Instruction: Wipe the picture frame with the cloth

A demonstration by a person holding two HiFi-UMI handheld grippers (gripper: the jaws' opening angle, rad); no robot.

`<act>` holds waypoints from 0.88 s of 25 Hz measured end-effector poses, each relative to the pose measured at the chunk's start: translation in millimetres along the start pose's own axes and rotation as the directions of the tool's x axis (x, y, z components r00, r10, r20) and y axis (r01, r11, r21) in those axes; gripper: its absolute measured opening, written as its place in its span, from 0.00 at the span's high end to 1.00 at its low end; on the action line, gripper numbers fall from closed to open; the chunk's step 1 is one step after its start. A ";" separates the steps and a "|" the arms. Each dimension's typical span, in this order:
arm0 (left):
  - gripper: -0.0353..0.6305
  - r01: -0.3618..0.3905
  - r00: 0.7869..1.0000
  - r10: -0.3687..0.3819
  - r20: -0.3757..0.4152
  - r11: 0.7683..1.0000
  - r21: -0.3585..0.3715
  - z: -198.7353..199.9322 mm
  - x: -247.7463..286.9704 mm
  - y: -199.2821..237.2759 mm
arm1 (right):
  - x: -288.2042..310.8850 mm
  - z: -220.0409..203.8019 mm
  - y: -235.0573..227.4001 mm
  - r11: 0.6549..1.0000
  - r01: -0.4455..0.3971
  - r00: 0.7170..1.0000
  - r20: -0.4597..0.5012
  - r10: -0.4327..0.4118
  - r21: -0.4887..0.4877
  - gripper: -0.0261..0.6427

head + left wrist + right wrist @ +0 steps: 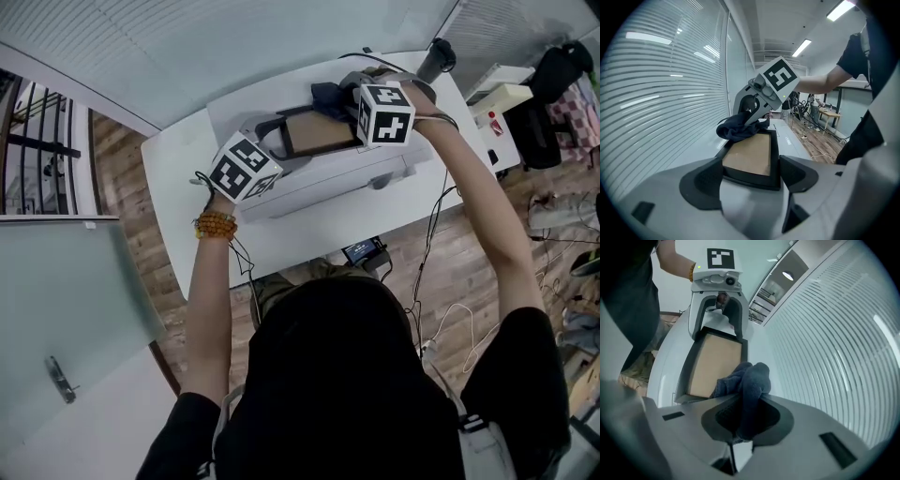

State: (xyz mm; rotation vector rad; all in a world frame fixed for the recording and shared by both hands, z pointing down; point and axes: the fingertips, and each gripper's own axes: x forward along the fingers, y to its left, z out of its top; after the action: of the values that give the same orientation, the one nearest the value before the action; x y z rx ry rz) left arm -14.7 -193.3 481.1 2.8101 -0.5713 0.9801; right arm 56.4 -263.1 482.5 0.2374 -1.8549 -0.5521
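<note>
Navy cloth [751, 379] in R claw [747, 416]

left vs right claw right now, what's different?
The left claw grips the picture frame by one end, jaws spread across its width. The right claw pinches the dark cloth, jaws nearly together. The cloth rests on the frame's opposite end. Both claws are holding something and face each other.

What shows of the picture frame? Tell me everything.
The picture frame is a black rectangular border around a plain brown, cardboard-like panel that faces up. The left tongs grip one short end. The dark blue cloth, pinched in the right tongs, presses on the opposite end. The frame lies lengthwise between the two tongs, above the white table.
</note>
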 end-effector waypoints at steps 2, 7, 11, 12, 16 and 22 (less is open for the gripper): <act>0.39 -0.002 1.000 0.002 -0.001 1.000 -0.002 -0.2 0.0 0.2 | -2.7 2.6 5.7 1.000 -0.024 1.000 -0.003 0.024 -0.006 0.90; 0.39 -0.002 1.000 0.002 0.000 1.000 0.000 -2.0 0.9 -0.6 | -14.1 15.8 35.7 0.994 -0.107 0.994 0.026 0.107 0.008 0.90; 0.39 -0.002 1.000 0.002 0.001 1.000 0.002 -1.3 1.0 -1.4 | -20.5 29.6 57.9 0.988 -0.135 0.985 0.121 0.125 0.079 0.90; 0.39 -0.001 1.000 0.001 0.001 1.000 0.003 -1.3 0.7 -1.2 | -21.6 30.2 58.1 0.987 -0.126 0.984 0.141 0.111 0.104 0.90; 0.39 0.006 1.000 -0.006 0.000 1.000 0.008 -1.4 0.2 -1.5 | -26.3 31.2 58.5 0.963 -0.140 0.964 0.252 0.079 0.231 0.90; 0.39 0.011 1.000 -0.011 0.003 1.000 0.016 -0.4 0.2 -3.7 | -30.5 35.3 60.9 0.930 -0.164 0.928 0.372 0.031 0.330 0.90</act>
State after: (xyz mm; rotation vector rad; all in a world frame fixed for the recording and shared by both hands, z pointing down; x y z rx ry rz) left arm -13.3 -189.9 481.6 2.8262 -0.5496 0.9827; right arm 40.6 -188.3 477.1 0.2945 -2.3120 -0.1882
